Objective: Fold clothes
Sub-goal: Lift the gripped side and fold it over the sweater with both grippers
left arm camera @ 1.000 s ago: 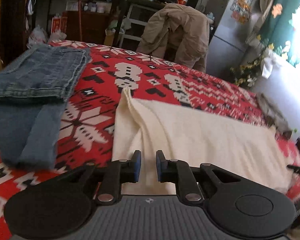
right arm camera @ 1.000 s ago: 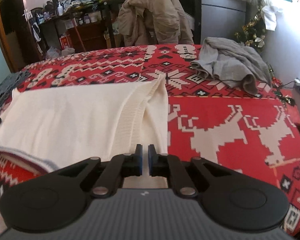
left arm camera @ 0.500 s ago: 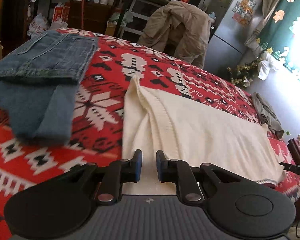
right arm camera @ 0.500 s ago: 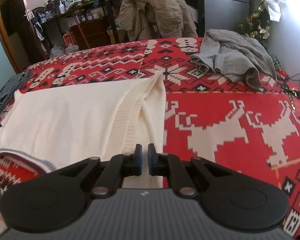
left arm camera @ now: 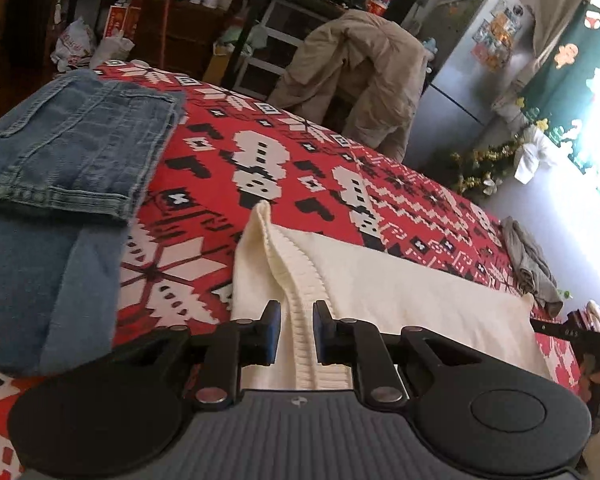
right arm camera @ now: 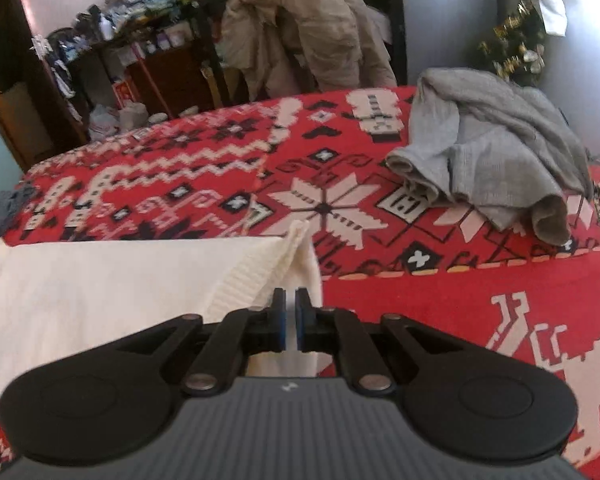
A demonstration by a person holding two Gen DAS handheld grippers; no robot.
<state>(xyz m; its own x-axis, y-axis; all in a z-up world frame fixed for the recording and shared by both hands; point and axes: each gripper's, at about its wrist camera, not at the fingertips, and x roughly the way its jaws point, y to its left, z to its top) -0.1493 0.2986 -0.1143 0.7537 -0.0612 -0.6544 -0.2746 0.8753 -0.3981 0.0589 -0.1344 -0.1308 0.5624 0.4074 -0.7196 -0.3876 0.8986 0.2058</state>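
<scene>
Since a moment ago both tongs have drawn the cream sweater [left arm camera: 400, 300] along the patterned bedspread [left arm camera: 300, 152]; its far edge now lies nearer the tongs, so a fold appears under way. The left gripper [left arm camera: 296, 332] pinches the ribbed hem at the sweater's left corner. The right gripper [right arm camera: 290, 318], pressed nearly together, pinches the right corner. The sweater lies flat between them, near the bedspread's front edge.

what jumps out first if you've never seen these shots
A cream knit sweater lies across a loud red patterned blanket, both grippers at its near edge: left gripper, right gripper. Folded jeans sit at the left, a crumpled grey garment at the right.
</scene>
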